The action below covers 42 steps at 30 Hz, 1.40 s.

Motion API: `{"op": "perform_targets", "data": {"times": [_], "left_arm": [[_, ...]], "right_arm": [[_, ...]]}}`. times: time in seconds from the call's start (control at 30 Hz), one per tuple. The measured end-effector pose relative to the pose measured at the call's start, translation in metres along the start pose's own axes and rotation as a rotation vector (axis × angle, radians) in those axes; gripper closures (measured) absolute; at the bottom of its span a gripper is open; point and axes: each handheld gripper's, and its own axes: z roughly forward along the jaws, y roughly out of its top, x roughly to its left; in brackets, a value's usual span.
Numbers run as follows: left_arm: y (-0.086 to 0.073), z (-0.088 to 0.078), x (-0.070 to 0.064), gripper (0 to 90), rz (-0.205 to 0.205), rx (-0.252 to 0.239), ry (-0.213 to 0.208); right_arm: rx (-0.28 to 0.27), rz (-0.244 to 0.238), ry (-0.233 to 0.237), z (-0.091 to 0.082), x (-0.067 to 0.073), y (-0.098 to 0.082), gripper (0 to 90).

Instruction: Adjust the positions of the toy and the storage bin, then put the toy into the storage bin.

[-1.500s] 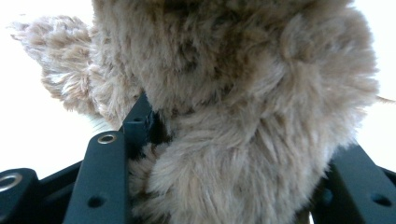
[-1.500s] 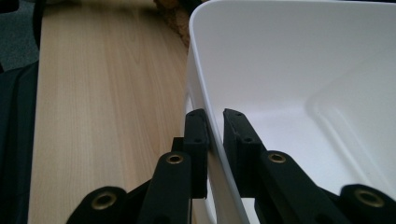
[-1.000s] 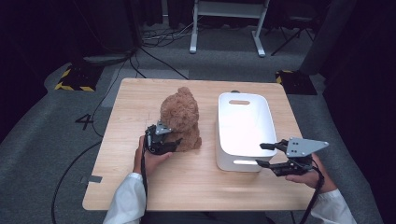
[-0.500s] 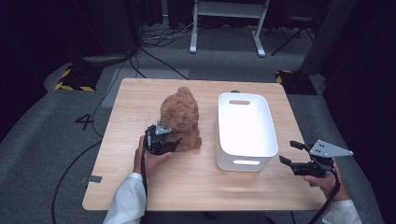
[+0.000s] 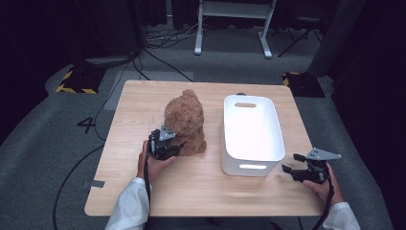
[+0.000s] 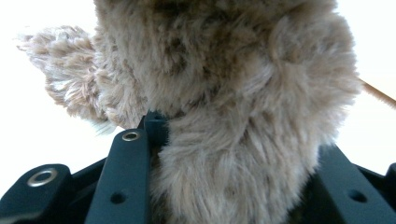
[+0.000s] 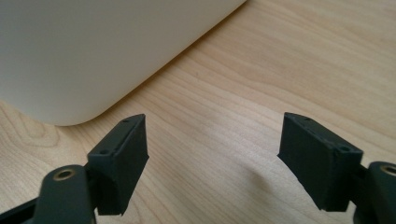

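A brown teddy bear sits upright on the wooden table, left of a white plastic bin. My left gripper is at the bear's near left side. Its jaws have just been closing, and in the left gripper view they squeeze the bear's fur, so this gripper is shut on it. My right gripper hangs low over the table by the bin's near right corner. Its jaws have just been opening and this gripper has only bare wood between them, with the bin wall just beyond.
The bin holds nothing that I can see and has a handle slot at its far end. The table's right edge runs close under my right hand. Cables and a white stand are on the grey floor behind.
My right gripper has dropped from above the bin's near right corner down and to the right, toward the table, and its jaws stand wider. The left hand has stayed at the bear.
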Motion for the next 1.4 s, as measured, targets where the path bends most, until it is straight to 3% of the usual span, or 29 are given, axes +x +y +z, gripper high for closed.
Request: {"op": "perform_targets", "data": {"times": [0.33,0.47,0.8,1.03,1.4], "left_arm": [[0.0,0.0,-0.001,61.6,0.007,-0.008,-0.006],[-0.001,0.0,-0.003,63.3,0.006,-0.022,0.009],[-0.001,-0.003,-0.005,68.9,0.012,-0.067,0.015],[0.003,-0.009,-0.014,71.0,0.047,-0.1,0.043],[0.011,-0.013,-0.022,71.2,0.06,-0.147,0.025]], "right_arm": [[0.065,-0.013,-0.016,0.012,0.003,-0.006,22.9],[0.062,-0.028,-0.008,0.014,0.005,-0.007,22.0],[0.057,-0.013,-0.01,0.015,0.005,-0.007,20.5],[0.057,-0.015,-0.008,0.015,0.004,-0.008,20.5],[0.058,-0.017,-0.01,0.013,0.005,-0.009,20.5]]}}
